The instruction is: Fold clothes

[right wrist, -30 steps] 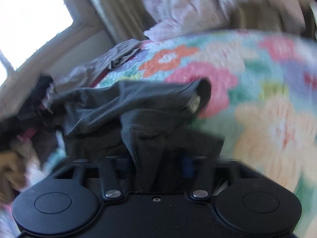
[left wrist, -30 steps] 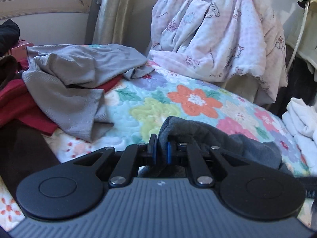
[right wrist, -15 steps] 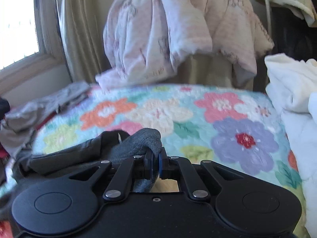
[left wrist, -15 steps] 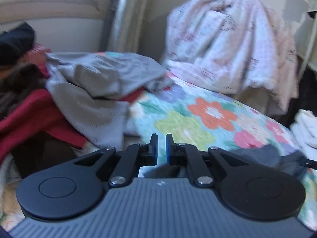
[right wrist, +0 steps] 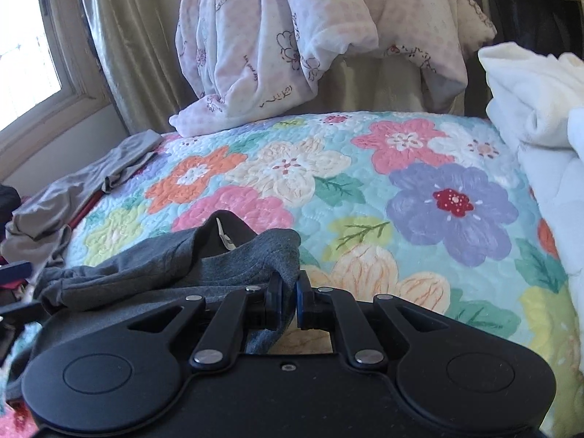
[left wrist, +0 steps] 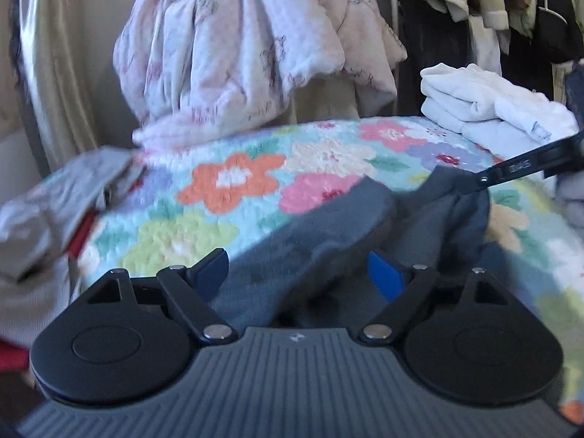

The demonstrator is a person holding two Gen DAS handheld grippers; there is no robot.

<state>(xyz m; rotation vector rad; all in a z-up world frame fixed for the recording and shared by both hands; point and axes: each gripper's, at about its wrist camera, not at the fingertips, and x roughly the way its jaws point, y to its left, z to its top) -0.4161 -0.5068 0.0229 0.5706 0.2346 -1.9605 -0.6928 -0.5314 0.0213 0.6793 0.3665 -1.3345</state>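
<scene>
Garment (right wrist: 226,266) on quilt (right wrist: 365,197) (blanket (right wrist: 277,36) behind)

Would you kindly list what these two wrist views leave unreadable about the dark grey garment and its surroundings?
- Dark grey cotton garment: near part hidden under both gripper bodies; its type is unclear.
- Light grey garment: motion-blurred in the left wrist view.
- Folded white clothes stack: cut off by the right edge in the right wrist view.

— Where are we?

— We're in a home bedroom: we see a bed under a flowered quilt (right wrist: 365,182), a pink bear-print blanket (right wrist: 292,36) heaped at its far edge, and a curtain (right wrist: 135,54) beside a window (right wrist: 25,58).

— Anything else homely?

— Folded white laundry (left wrist: 485,109) at the quilt's right edge, and coats on hangers (left wrist: 511,0) behind.
</scene>
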